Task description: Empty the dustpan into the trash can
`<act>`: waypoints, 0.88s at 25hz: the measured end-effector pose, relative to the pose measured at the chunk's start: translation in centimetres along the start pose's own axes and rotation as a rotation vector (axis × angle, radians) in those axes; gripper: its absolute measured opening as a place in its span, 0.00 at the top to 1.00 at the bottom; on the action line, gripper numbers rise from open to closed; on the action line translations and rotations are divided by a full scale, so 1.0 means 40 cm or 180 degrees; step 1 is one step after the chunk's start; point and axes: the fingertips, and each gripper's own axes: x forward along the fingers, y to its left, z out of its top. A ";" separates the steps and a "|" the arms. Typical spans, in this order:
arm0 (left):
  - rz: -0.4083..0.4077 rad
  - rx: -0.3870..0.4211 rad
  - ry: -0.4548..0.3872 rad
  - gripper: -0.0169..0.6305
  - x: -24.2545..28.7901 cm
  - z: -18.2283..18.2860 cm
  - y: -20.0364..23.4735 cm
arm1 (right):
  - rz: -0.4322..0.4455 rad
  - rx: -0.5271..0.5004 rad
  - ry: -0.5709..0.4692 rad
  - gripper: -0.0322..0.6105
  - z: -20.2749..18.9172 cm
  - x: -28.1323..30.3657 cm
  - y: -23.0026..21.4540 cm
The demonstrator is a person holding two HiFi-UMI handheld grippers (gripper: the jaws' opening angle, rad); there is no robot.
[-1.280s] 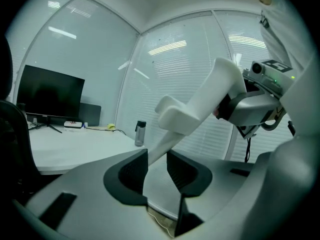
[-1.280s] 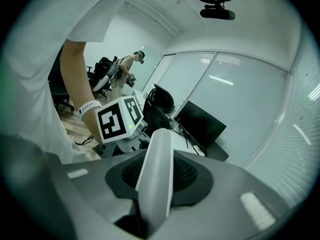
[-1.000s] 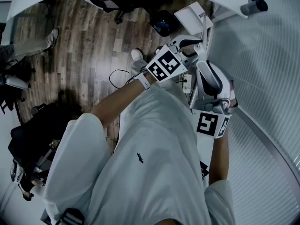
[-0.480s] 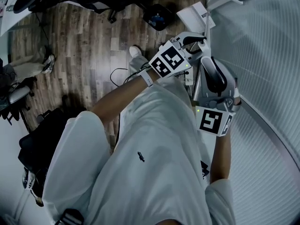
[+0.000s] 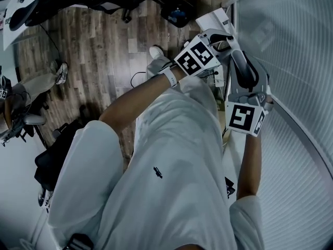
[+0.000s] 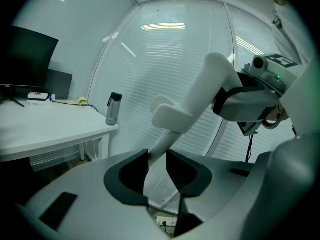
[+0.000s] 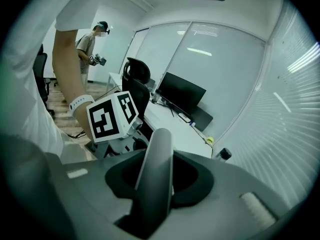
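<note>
Held dustpan handle (image 6: pixel 200 94) in both: left gripper (image 6: pixel 156 170) clamped narrow on thin shaft, right gripper (image 7: pixel 152 184) on thick grip. Hemmed by blinds (image 5: pixel 291 51) right, desk (image 6: pixel 45 129) with bottle (image 6: pixel 113 109) far left.

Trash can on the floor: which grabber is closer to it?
Left. The left gripper holds the dustpan pole lower down, right of the trash can; the right gripper grips the handle top, farther back.

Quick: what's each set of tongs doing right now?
Left tongs: shut on the white shaft.
Right tongs: shut on the thick handle.
</note>
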 end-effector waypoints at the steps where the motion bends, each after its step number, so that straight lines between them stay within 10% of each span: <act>1: -0.0027 -0.0002 0.0049 0.79 0.009 -0.008 0.002 | -0.0008 0.0030 0.0021 0.77 -0.011 0.007 -0.006; 13: -0.0138 -0.0082 0.0556 0.79 0.022 -0.119 0.026 | 0.0173 0.0800 0.0074 0.77 -0.163 0.051 -0.041; 22: 0.0330 0.0034 0.0175 0.85 -0.205 -0.036 -0.003 | 0.0708 0.0346 -0.0082 0.77 -0.150 0.067 0.056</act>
